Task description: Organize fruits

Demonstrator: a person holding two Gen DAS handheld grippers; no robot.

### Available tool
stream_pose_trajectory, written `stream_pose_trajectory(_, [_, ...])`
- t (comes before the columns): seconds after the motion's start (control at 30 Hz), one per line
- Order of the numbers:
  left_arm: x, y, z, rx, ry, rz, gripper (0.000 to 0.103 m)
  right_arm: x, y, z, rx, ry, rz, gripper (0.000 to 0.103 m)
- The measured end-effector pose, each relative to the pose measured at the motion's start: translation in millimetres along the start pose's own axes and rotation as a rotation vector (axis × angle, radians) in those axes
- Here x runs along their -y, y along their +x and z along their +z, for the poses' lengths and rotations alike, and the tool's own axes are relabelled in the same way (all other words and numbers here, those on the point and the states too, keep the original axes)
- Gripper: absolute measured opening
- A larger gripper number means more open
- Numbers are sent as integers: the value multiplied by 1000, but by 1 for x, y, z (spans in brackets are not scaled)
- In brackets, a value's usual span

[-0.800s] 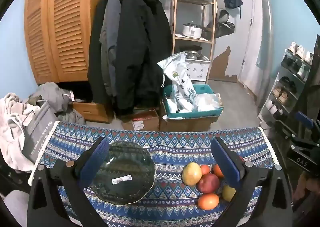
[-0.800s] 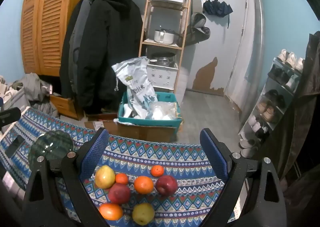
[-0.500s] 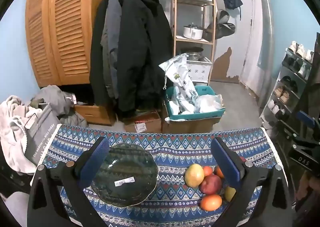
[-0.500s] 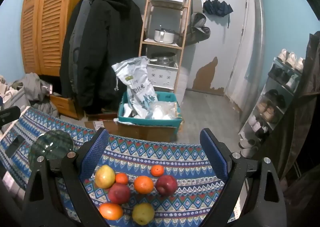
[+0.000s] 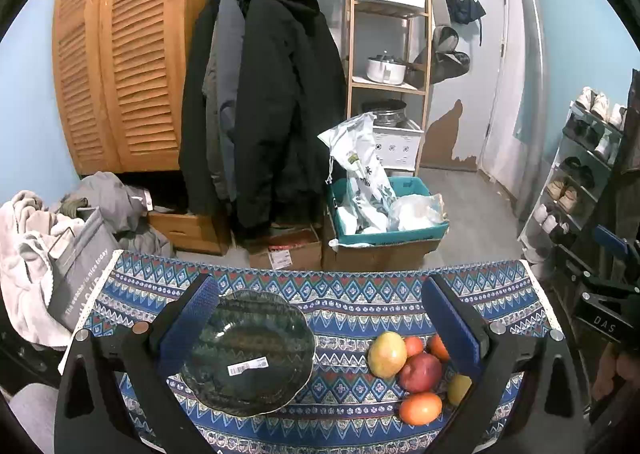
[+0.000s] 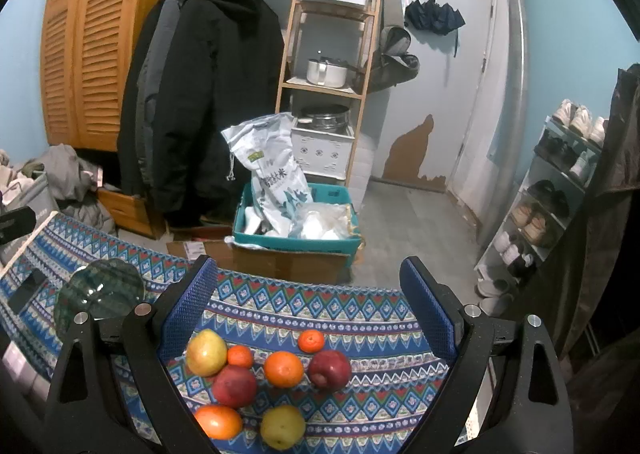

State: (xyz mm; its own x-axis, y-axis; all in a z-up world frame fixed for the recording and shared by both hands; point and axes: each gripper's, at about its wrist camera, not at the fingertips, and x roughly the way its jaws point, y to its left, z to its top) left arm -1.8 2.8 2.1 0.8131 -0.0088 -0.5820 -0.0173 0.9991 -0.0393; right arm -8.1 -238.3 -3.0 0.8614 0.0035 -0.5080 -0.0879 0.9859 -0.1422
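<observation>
A dark green glass plate (image 5: 248, 350) with a white label lies on the patterned blue cloth (image 5: 340, 306), under my open, empty left gripper (image 5: 320, 318). Several fruits sit in a cluster to its right: a yellow-red mango (image 5: 387, 348), a red apple (image 5: 420, 372) and an orange fruit (image 5: 420, 408). In the right wrist view my right gripper (image 6: 308, 310) is open and empty above the same cluster: mango (image 6: 206, 346), two red apples (image 6: 234, 386) (image 6: 330, 370), an orange (image 6: 283, 369), a yellow fruit (image 6: 282, 427). The plate (image 6: 98, 290) lies far left.
The table's far edge drops to the floor, where a teal crate (image 5: 384, 214) with bags sits on cardboard boxes. Coats hang behind. A shoe rack (image 6: 560, 190) stands at right. Laundry and a grey bag (image 5: 80, 258) lie off the table's left end.
My left gripper has drawn back and risen slightly, so the plate and fruits sit a little higher in its view. The right gripper has not moved.
</observation>
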Motion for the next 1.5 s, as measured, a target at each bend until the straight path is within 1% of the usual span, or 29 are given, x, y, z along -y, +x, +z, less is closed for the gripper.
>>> stream_pose_trajectory(0.53, [1,-3,-1,23,4,-8,102,1,-3,5,5,6,-4,91])
stream_pose_trajectory(0.97, [3,-3,-3,18,18,-15,102,2,-5,6,9,-1,-6,91])
stream_pose_trajectory(1.2, [8,-1,-3,11,34,-18,102,3,-2,5,-6,-6,-8,91])
stream_pose_trajectory(1.5, [8,-1,-2,12,32,-17,102,3,-2,4,-4,-4,-8,91])
